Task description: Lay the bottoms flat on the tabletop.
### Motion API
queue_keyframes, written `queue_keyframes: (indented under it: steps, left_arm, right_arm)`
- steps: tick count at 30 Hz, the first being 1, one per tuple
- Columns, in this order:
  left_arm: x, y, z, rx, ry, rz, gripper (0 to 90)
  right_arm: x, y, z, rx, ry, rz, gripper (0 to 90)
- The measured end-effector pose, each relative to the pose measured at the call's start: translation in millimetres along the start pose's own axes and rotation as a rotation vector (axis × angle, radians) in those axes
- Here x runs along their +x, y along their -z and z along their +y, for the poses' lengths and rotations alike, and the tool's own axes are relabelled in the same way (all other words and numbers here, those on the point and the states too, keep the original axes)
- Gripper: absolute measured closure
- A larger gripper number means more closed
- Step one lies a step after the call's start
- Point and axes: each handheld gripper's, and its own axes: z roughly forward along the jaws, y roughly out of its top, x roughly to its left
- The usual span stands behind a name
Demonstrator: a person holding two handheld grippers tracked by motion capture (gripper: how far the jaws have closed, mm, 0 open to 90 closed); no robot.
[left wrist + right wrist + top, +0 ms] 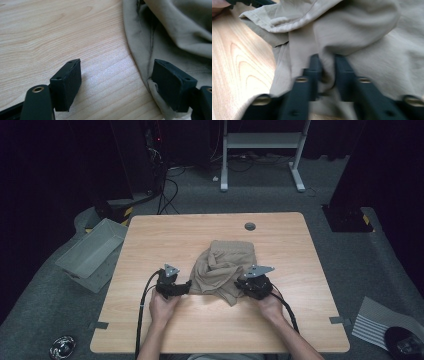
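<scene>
A crumpled beige garment (222, 267) lies at the middle of the wooden table (170, 232). My left gripper (187, 286) rests at the garment's left edge. In the left gripper view it (117, 82) stands open: one jaw is over bare wood, the other lies against the beige garment (180, 30) at its hem. My right gripper (241, 285) is at the garment's right front side. In the right gripper view, which is blurred, its jaws (327, 70) stand close together with a raised fold of the garment (362, 32) pinched between them.
A grey bin (92, 252) sits on the floor off the table's left side. A round cable hole (250, 226) is near the table's far edge. A white frame (260, 150) and cables stand behind. Striped paper (377, 322) lies on the floor at right.
</scene>
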Motion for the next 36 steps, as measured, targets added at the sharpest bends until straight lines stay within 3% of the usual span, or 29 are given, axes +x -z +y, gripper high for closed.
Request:
queue_keyframes:
  steps: [2,7,9,11,12,18,19,21,24,25,29,33,36]
  left_arm:
    - [0.5,0.0,0.1,0.001,-0.001,0.000,24.2]
    - [0.4,-0.1,0.1,0.000,-0.001,-0.001,24.2]
    - [0.4,0.0,0.1,0.001,-0.001,-0.001,24.2]
    - [0.5,0.0,0.1,0.001,-0.001,0.000,24.2]
    - [0.4,-0.1,0.1,0.000,0.000,-0.001,24.2]
    - [0.6,-0.1,0.2,0.001,0.001,-0.001,23.9]
    - [0.8,-0.4,0.4,0.002,0.008,0.001,23.9]
    - [1.9,-0.8,0.9,0.003,0.031,0.011,21.4]
    - [-0.4,-0.6,2.2,0.001,0.043,0.020,21.3]
    - [-4.1,0.6,5.5,-0.012,0.038,0.002,20.9]
    - [-12.3,-0.5,18.3,-0.024,0.011,-0.044,20.2]
    - [-18.1,-10.8,25.6,0.003,-0.013,-0.067,20.1]
    - [-20.5,-23.1,26.2,0.028,-0.021,-0.093,20.5]
  right_arm:
    - [-1.3,1.4,0.1,0.001,0.006,-0.004,86.5]
    - [-11.7,22.4,-1.6,-0.043,0.014,-0.071,87.2]
    - [-29.8,35.4,-7.6,-0.061,-0.036,-0.118,87.2]
    - [-37.0,38.4,-10.7,-0.063,-0.055,-0.136,87.1]
    - [-50.3,42.2,-18.6,-0.055,-0.097,-0.176,87.0]
    - [-66.3,40.8,-39.9,0.011,-0.155,-0.235,82.1]
    - [-66.3,40.8,-39.9,0.011,-0.155,-0.235,82.1]
    - [-65.6,41.4,-41.0,0.021,-0.185,-0.258,65.3]
    - [-59.8,46.6,-40.1,0.001,-0.197,-0.265,59.8]
    - [-51.1,53.7,-40.3,-0.027,-0.196,-0.281,55.2]
    - [-30.6,66.5,-40.1,-0.064,-0.169,-0.294,52.6]
    - [-12.2,63.6,-37.8,-0.055,-0.116,-0.257,53.0]
    - [-8.2,58.1,-37.6,-0.061,-0.134,-0.216,53.9]
